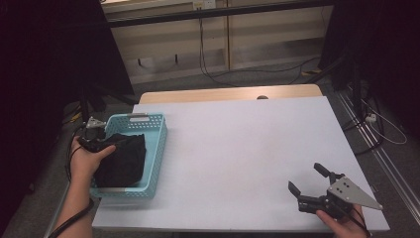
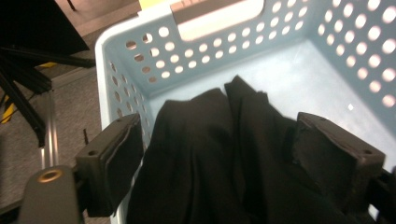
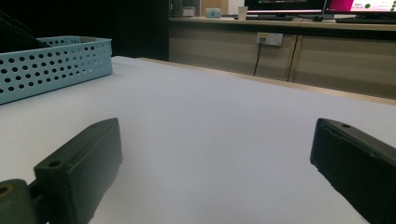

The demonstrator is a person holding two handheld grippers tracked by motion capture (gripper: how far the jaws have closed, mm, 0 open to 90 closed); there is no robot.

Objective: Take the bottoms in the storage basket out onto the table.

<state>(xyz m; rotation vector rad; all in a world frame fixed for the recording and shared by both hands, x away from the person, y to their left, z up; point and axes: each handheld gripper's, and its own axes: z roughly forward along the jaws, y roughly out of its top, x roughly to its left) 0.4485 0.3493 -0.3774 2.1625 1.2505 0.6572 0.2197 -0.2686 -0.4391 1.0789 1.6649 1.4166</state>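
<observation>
A black cloth (image 1: pixel 124 158) lies bunched in a light blue perforated basket (image 1: pixel 159 141) at the table's left edge. My left gripper (image 1: pixel 98 143) hangs over the basket's left side, held by a hand. In the left gripper view its jaws stand wide apart, and the black cloth (image 2: pixel 210 158) lies between them without being pinched, inside the basket (image 2: pixel 210 51). My left gripper (image 2: pixel 217 123) is open. My right gripper (image 1: pixel 305 177) rests low at the table's front right corner, open, with nothing between its fingers. In the right gripper view my right gripper (image 3: pixel 217 133) faces bare table, with the basket (image 3: pixel 56 65) far to the left.
The white table top (image 1: pixel 247 144) stretches from the basket to the right edge. Behind the table are a wooden strip (image 1: pixel 223 93), floor cables (image 1: pixel 218 74) and wall cabinets. Dark frames stand on the floor left of the basket (image 2: pixel 23 93).
</observation>
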